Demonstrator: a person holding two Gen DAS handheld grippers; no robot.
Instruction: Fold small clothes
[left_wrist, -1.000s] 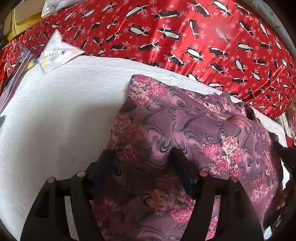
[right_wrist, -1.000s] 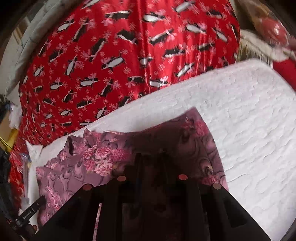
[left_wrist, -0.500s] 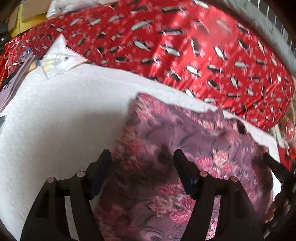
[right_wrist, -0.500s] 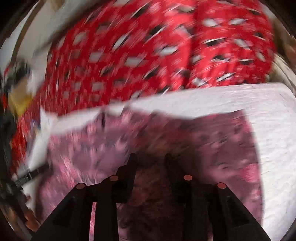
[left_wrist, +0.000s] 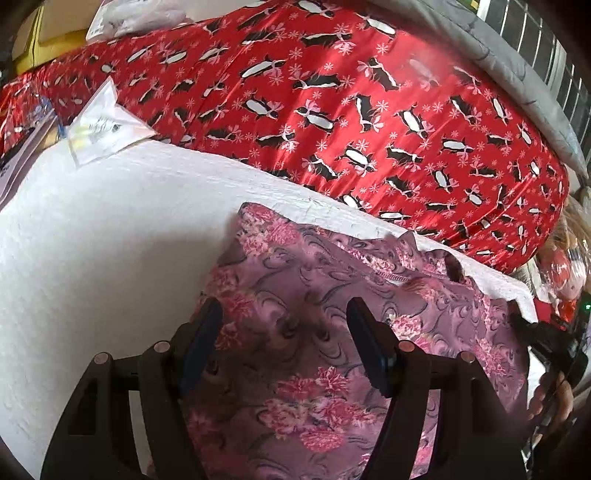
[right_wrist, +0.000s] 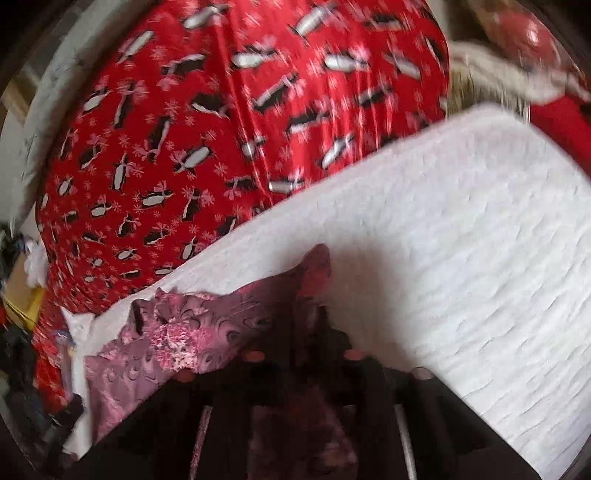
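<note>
A purple garment with pink flowers (left_wrist: 332, 302) lies on a white quilted pad (left_wrist: 110, 236). My left gripper (left_wrist: 284, 325) hovers open over the garment's left part, its fingers apart with cloth beneath them and not pinched. In the right wrist view the garment (right_wrist: 192, 332) stretches off to the left. My right gripper (right_wrist: 308, 325) is closing its jaws on the garment's right edge, and the cloth bunches up between the dark fingers. The pads are hidden in shadow. A hand (left_wrist: 550, 398) shows at the right edge of the left wrist view.
A red blanket with a black-and-white penguin print (left_wrist: 369, 110) covers the bed behind the pad. A clear plastic packet (left_wrist: 103, 125) lies at the pad's far left corner. White pad (right_wrist: 480, 277) extends to the right of the garment. Clutter sits at the far right (left_wrist: 561, 273).
My right gripper's jaws have narrowed onto the garment's right edge, which now stands up off the pad. The right view swung and blurred. My left gripper stayed open over the cloth.
</note>
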